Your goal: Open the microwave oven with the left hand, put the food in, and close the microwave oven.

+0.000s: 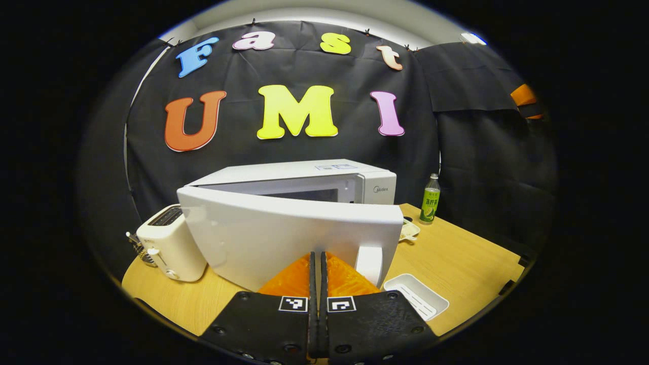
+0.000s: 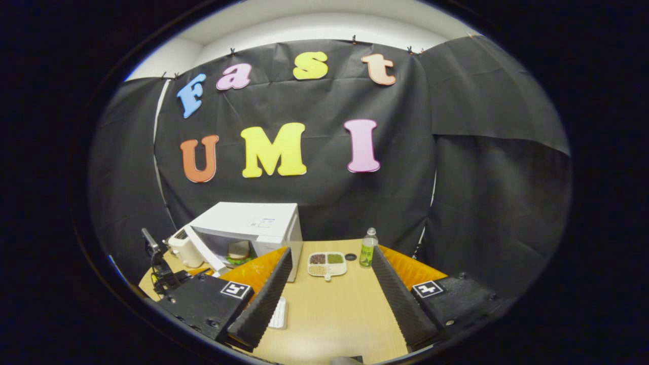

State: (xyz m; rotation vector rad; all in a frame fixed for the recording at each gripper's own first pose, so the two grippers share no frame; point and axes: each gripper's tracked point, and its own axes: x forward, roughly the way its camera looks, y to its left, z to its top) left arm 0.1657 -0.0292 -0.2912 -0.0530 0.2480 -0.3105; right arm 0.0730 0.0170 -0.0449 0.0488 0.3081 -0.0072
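Observation:
The white microwave [image 1: 304,177] stands on the wooden table with its door [image 1: 274,238] swung partly open towards me. My left gripper [image 1: 318,256] is shut, with its orange and black fingers pressed together against the door's outer face, just left of the door handle [image 1: 369,263]. Nothing is held between them. In the right gripper view the microwave [image 2: 253,220] shows its open cavity, with the food [image 2: 238,250], a slice of bread on a green plate, inside it. My right gripper [image 2: 331,251] is open and empty above the table, well to the microwave's right.
A white toaster [image 1: 170,243] stands left of the microwave. A green bottle [image 2: 368,248] and a divided dish of grains [image 2: 327,263] sit at the back of the table [image 2: 334,314]. A white oblong tray [image 1: 418,296] lies near the front edge.

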